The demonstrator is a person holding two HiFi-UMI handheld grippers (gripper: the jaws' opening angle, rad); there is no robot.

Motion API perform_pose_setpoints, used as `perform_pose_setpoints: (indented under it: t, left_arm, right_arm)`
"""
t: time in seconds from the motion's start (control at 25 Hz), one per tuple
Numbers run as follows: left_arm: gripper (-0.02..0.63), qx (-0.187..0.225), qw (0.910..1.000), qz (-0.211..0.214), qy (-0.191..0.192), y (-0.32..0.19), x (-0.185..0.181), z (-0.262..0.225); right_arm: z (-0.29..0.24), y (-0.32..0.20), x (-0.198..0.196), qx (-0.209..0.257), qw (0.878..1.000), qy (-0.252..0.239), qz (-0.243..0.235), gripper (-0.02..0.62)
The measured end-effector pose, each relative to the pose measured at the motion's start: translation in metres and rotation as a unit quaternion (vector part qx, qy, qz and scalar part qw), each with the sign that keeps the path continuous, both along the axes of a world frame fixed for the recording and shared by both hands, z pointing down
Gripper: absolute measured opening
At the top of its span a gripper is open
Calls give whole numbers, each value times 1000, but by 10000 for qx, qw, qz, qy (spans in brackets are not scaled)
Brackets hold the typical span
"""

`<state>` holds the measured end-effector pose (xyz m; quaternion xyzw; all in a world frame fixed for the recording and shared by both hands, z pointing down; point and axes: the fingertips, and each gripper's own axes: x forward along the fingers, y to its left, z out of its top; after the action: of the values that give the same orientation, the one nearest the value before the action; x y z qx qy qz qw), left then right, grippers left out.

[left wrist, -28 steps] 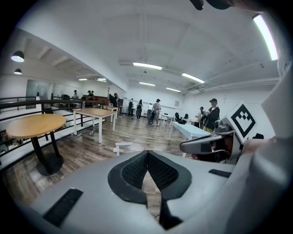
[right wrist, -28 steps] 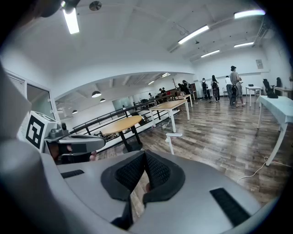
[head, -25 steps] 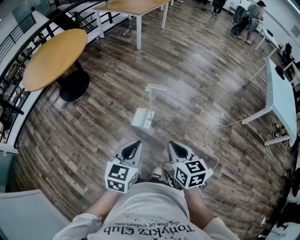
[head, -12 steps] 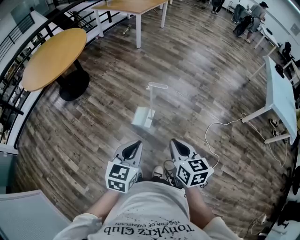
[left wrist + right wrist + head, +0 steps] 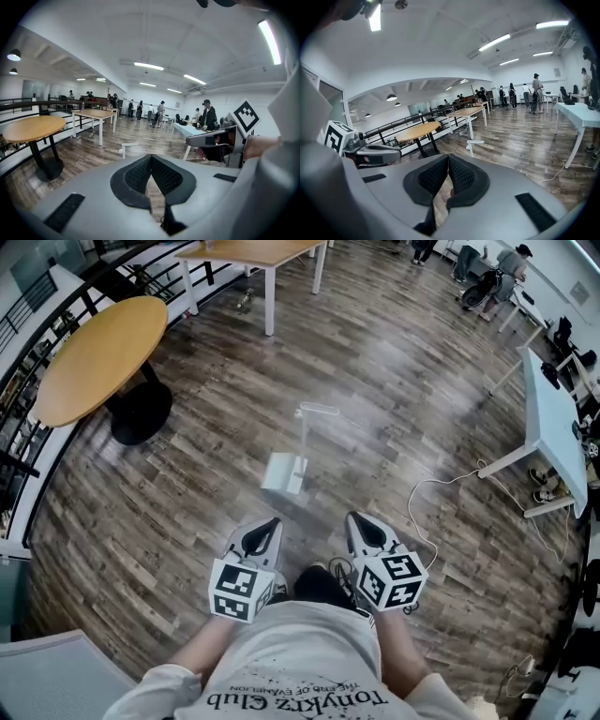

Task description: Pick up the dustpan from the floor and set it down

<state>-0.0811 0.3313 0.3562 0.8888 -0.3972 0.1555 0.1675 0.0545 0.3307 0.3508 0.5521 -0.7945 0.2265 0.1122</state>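
Zero steps done yet, as I read it: the dustpan point(image 5: 284, 474) sits on the wood floor point(image 5: 403, 371), pan down, handle standing up, untouched. My left tool point(image 5: 267, 525) and right tool point(image 5: 360, 519) both hang on my side of the dustpan, near it but apart from it, w/ bare boards in the gap, aimed roughly its way. Both are clenched, tips together, nothing btwn the pads. Still to do, I'd say: approach, open up, grab it, lift, set it down.
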Motion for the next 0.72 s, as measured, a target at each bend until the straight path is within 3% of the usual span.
perform_pose_setpoints:
  t: [0.32,0.72]
  left_arm:
    - [23,-49,10000,36,41,-39,7,6]
    - [23,24,10000,-89,-14,-163,53,7]
  right_arm:
    - [13,-33,2,-111,9999,-58,7,26]
    - [11,-159,50,58,9998,120,-168,26]
